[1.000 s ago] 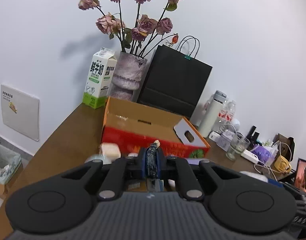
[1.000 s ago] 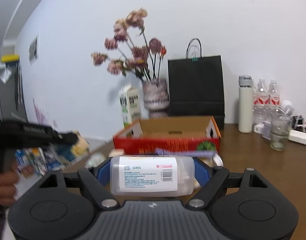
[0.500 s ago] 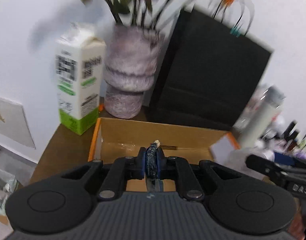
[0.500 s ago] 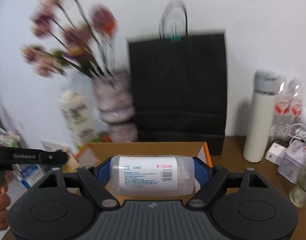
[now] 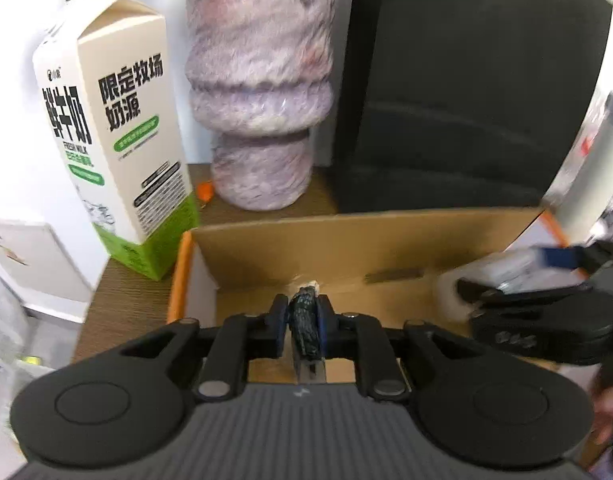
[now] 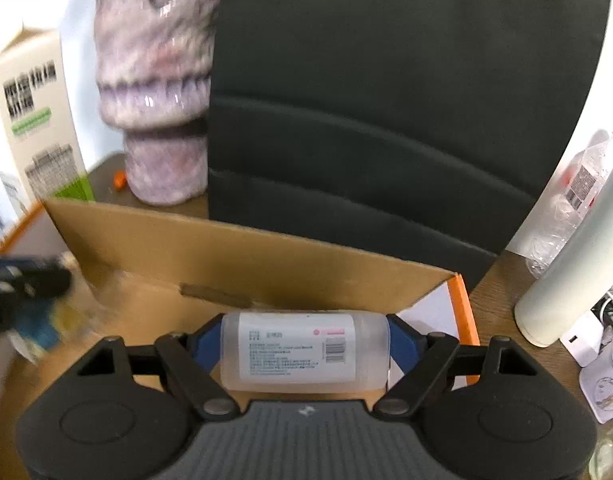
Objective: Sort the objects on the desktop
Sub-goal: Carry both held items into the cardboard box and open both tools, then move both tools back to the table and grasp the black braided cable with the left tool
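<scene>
An open cardboard box [image 5: 346, 240] with an orange rim lies below both grippers. My left gripper [image 5: 302, 316] hangs over the box's left half. Its blue pads still touch a thin dark wrapped packet [image 5: 304, 330] that stands upright between them, and the jaws are opening slightly. My right gripper [image 6: 304, 344] is shut on a translucent plastic bottle [image 6: 302, 350] with a white label, held sideways over the box's right half near its back wall [image 6: 226, 248]. Each gripper shows blurred in the other's view: the right gripper [image 5: 546, 280] and the left gripper [image 6: 26, 280].
Behind the box, against the wall, stand a milk carton [image 5: 114, 120], a furry purple vase [image 5: 262, 92] and a black paper bag [image 5: 466, 80]. To the right are a white thermos [image 6: 574, 272], water bottles [image 6: 582, 184] and white chargers [image 6: 586, 344]. The wooden table's edge [image 5: 118, 300] lies on the left.
Both grippers have moved forward over the box and tipped downward. The vase, carton and bag now fill the views. The packet and the bottle stay between the pads.
</scene>
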Available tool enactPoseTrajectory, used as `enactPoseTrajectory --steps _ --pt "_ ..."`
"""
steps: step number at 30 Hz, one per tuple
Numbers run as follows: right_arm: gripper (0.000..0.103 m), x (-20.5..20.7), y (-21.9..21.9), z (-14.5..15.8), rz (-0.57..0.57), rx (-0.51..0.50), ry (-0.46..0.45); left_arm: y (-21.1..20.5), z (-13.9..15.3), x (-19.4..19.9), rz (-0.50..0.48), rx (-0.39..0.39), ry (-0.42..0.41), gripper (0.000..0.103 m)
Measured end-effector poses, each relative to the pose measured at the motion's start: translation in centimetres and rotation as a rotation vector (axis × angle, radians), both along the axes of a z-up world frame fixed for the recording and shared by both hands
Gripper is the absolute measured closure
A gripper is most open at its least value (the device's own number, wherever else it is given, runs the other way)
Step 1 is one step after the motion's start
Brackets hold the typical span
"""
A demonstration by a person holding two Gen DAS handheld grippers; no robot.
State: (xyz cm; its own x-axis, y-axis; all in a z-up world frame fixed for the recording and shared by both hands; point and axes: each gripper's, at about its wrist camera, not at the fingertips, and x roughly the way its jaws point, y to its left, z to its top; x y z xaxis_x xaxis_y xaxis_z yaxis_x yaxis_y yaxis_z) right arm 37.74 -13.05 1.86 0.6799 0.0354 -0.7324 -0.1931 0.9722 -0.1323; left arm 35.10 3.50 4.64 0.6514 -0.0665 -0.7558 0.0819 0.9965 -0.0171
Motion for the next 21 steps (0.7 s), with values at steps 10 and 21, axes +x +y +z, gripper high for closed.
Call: enactPoseTrajectory --steps 10,21 --pt "0.016 -2.0 -1.4 1.3 0.002 -0.039 0.022 0.7 1.8 -1.8 0.012 0.019 -0.035 0.020" --pt "0.011 -9.9 -4.6 8.0 0.031 0.152 -0.047 1.1 7.4 -11.7 0.026 0.045 -0.162 0.002"
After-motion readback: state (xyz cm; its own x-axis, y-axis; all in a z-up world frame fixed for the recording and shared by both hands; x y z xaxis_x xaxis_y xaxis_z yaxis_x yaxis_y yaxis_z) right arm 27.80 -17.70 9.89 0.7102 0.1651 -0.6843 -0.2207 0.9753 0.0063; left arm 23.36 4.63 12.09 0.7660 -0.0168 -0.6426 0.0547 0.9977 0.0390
